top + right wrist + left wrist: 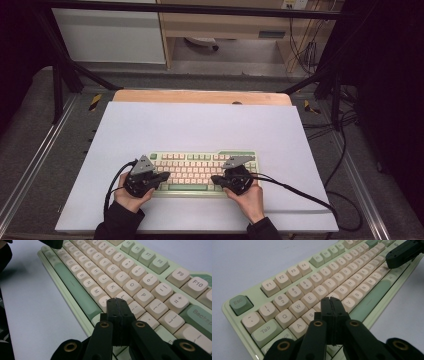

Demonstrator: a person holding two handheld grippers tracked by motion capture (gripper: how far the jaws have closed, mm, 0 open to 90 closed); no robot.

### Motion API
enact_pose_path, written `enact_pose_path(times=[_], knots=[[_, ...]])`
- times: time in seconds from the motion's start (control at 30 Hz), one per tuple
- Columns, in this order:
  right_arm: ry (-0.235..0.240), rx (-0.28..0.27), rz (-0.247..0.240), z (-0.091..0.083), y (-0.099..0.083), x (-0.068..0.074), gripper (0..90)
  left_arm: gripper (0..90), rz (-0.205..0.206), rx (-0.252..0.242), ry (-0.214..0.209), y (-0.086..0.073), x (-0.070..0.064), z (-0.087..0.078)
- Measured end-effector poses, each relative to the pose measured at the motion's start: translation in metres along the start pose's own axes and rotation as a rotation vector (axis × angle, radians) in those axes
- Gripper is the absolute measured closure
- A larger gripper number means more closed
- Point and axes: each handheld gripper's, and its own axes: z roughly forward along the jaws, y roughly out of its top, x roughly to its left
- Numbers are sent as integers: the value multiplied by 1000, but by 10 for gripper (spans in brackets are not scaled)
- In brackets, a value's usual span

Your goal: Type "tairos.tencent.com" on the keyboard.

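A pale green keyboard (200, 172) with cream and green keys lies on the white mat near the front. My left gripper (164, 176) hovers over the keyboard's left end; in the left gripper view its jaws are pressed together, tips (330, 300) above the keys near D and F. My right gripper (216, 178) sits over the right end, jaws together, tips (116, 300) above the keys near L and the comma. Nothing is held in either. The other gripper's tip (403, 255) shows far off over the keyboard (312, 290). The keyboard (125, 282) runs diagonally in the right gripper view.
The white mat (200, 125) covers a wooden table top (200, 96). Black frame legs stand at both back corners. Cables (310, 197) trail from the grippers across the mat's front right. A hand (250, 200) holds each gripper.
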Motion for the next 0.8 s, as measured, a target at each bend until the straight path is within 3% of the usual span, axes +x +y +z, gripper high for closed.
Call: enact_pose_path(times=[0.8], knots=[[0,-17,0,-9,1,-1,900,900,23,33,-17,4,-13,19]])
